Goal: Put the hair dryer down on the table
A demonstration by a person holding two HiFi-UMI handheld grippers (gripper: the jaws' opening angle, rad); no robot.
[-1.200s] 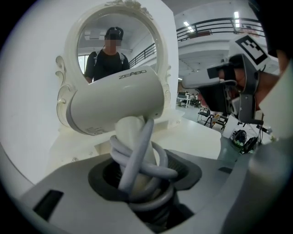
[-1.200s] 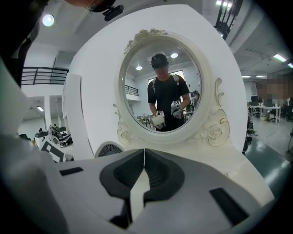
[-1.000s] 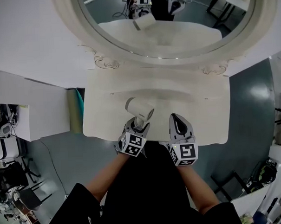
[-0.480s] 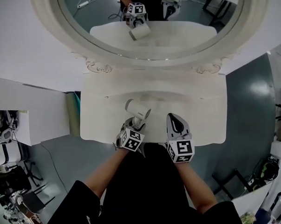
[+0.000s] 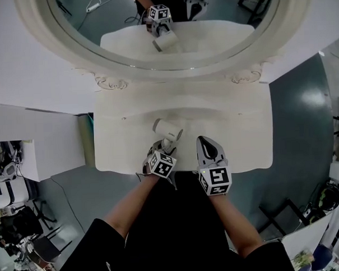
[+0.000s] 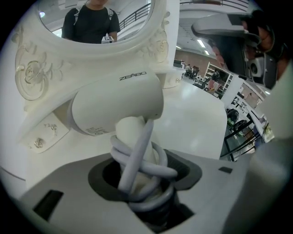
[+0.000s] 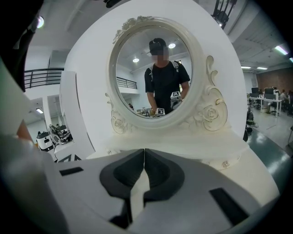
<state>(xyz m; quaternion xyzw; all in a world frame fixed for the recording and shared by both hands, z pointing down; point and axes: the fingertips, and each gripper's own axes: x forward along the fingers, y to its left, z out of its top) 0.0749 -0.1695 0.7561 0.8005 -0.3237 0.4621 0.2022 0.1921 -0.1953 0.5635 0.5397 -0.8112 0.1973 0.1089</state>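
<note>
The white hair dryer (image 5: 167, 129) is over the front part of the white dressing table (image 5: 236, 129), its barrel pointing left. My left gripper (image 5: 164, 147) is shut on its handle, which has the grey cord wound around it (image 6: 137, 167). In the left gripper view the barrel (image 6: 116, 107) fills the middle, just above the jaws. I cannot tell whether the dryer touches the tabletop. My right gripper (image 5: 208, 151) is beside it on the right, over the table's front edge. It is shut with nothing between its fingers (image 7: 143, 176).
An oval mirror (image 5: 209, 23) in an ornate white frame stands at the back of the table and reflects both grippers. A white wall panel (image 5: 35, 138) is to the left. Dark floor lies right of the table, and chairs and gear show at the lower left.
The head view has shifted, so the table and mirror sit a little further left and higher in the frame. Both grippers and the hair dryer keep their places over the table's front.
</note>
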